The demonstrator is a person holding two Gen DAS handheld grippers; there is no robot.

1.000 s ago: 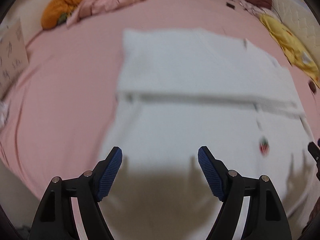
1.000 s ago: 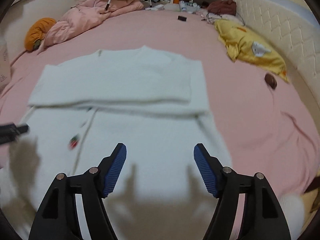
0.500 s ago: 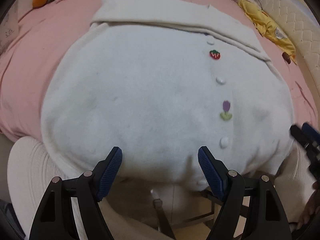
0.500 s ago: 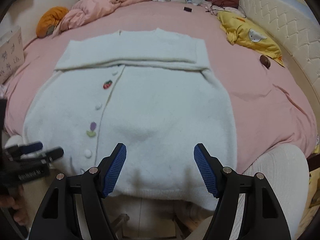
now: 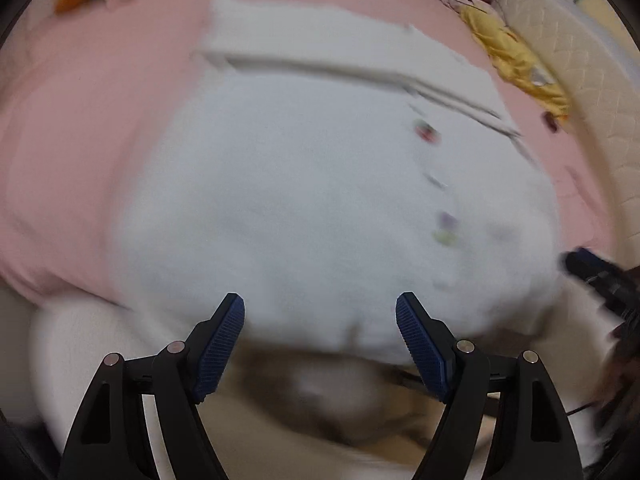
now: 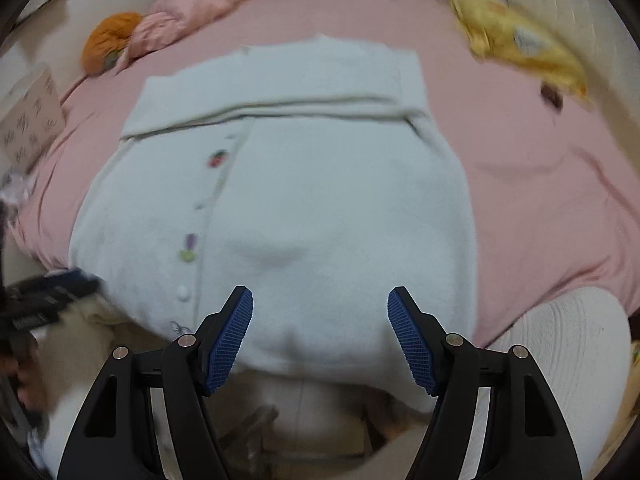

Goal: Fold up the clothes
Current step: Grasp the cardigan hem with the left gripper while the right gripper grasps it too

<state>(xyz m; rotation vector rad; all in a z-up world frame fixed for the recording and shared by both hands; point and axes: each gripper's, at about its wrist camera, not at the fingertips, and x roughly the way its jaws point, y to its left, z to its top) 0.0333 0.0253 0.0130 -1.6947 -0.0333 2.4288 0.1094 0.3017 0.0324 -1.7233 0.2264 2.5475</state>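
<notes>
A white knitted cardigan (image 6: 320, 200) lies flat on the pink bed, buttons up, with its sleeves folded across the chest (image 6: 280, 76). It also shows, blurred, in the left wrist view (image 5: 312, 200). Its hem hangs at the bed's near edge. My left gripper (image 5: 320, 336) is open and empty just before the hem's left part. My right gripper (image 6: 320, 328) is open and empty just before the hem's right part. Each gripper shows at the edge of the other's view: the right one (image 5: 596, 272) and the left one (image 6: 48, 296).
The pink bed sheet (image 6: 540, 168) surrounds the cardigan. A yellow garment (image 6: 520, 48) lies far right, a pink quilt (image 6: 192, 20) and an orange cushion (image 6: 110, 38) far left. A cardboard box (image 6: 32, 120) stands at the left. A padded headboard (image 5: 580, 60) runs along the right.
Both grippers have pulled back from over the cardigan to its hem at the bed's near edge. Both stay open. The cardigan has not moved.
</notes>
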